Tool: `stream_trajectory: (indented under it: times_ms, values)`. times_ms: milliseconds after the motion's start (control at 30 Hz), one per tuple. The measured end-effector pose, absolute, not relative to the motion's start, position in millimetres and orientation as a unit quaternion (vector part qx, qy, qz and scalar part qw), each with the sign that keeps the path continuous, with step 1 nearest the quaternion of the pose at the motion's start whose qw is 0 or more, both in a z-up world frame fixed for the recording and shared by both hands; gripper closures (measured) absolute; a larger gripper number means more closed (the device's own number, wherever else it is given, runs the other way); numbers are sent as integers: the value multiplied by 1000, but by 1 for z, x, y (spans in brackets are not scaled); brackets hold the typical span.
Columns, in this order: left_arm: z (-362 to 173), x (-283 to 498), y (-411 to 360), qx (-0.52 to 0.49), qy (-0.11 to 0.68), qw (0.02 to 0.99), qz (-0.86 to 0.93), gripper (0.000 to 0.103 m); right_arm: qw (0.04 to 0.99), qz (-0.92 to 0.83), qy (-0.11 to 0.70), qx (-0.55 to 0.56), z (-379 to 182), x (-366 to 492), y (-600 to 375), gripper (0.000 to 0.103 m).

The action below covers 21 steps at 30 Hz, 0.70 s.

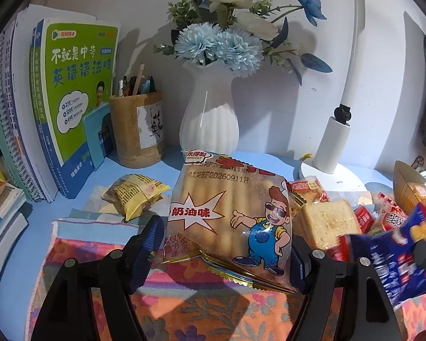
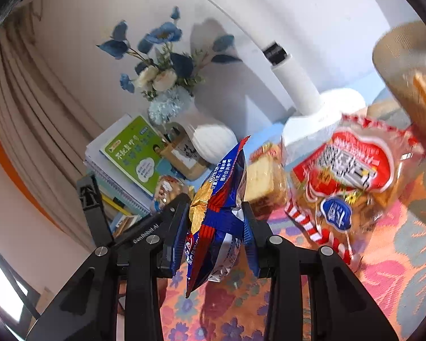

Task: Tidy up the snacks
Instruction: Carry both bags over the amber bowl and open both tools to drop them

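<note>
Snack packets in both your grippers: left gripper (image 1: 225,237) clamps the breadstick bag (image 1: 230,213) above the patterned cloth (image 1: 184,309), right gripper (image 2: 217,227) pinches the blue packet (image 2: 218,216) by one crumpled end, which could slip free if swung.

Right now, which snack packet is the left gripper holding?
The clear breadstick packet with the cartoon man, between the left gripper's fingers; the blue packet sits in the right gripper.
</note>
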<state>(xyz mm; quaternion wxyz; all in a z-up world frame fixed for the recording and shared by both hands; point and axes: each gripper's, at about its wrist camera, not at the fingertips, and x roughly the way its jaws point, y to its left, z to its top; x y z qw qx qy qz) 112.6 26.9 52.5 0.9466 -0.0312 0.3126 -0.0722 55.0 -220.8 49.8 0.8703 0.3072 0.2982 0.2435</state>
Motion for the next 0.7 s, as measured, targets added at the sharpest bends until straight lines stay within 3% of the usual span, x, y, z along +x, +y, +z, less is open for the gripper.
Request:
stream_trajectory:
  times_ms: [133, 400, 667, 700]
  values:
    - [90, 108, 13, -38, 317, 946, -61, 34, 865, 245, 305, 312, 65, 60, -228, 69]
    - [194, 113, -86, -35, 282, 949, -133, 38, 894, 227, 205, 327, 173, 67, -321, 69]
    - [195, 118, -225, 6, 300, 920, -254, 38, 900, 125, 197, 368, 162, 41, -444, 66]
    - [188, 119, -242, 19, 313, 910, -271, 34, 897, 119, 213, 368, 156, 39, -449, 55]
